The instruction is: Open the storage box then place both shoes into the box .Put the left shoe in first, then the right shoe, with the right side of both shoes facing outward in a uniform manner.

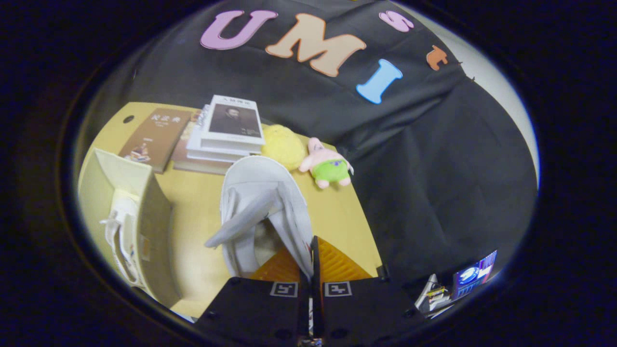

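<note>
So colour-wise: the shoe (262, 202) pinched in the gripper (311, 260) is white with pale grey shading on the tongue. The storage box (144, 217) on the left is cream, and the shoe inside it (120, 226) is white too. The table (202, 202) is a warm yellow wood tone. Far back, one book (154, 137) has a brown cover, the top one on the stack (234, 123) is white with a dark portrait. The round plush (284, 144) is yellow, the star plush (328, 166) pink with green shorts.
</note>
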A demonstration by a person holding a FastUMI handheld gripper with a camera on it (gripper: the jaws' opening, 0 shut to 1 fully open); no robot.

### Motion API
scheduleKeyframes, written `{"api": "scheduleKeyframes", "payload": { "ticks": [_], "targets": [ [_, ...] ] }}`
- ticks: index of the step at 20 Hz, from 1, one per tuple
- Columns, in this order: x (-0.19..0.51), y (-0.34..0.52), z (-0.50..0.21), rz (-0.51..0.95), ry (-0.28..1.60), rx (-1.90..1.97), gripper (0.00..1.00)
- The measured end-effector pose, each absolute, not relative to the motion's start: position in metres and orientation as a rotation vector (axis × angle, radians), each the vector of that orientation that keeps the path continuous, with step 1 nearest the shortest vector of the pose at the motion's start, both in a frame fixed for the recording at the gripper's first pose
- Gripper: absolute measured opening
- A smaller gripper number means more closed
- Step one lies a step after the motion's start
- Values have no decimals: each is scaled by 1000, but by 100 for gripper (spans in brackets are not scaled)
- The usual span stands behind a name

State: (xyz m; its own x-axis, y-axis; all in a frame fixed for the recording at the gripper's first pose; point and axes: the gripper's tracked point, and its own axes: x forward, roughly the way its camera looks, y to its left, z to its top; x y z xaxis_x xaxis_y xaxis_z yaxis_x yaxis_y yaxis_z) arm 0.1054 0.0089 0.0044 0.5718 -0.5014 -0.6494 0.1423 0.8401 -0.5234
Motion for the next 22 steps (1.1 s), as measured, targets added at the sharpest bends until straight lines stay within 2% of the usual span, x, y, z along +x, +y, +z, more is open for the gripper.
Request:
{"api": "scheduleKeyframes", "payload": {
  "ticks": [5, 10, 17, 22],
  "targets": [
    [115, 126, 3, -251, 878, -342, 6],
    [105, 191, -18, -240, 904, -277, 6],
    [95, 190, -79, -270, 1018, -319, 6],
    [87, 194, -92, -261, 1038, -206, 6]
  ]
}}
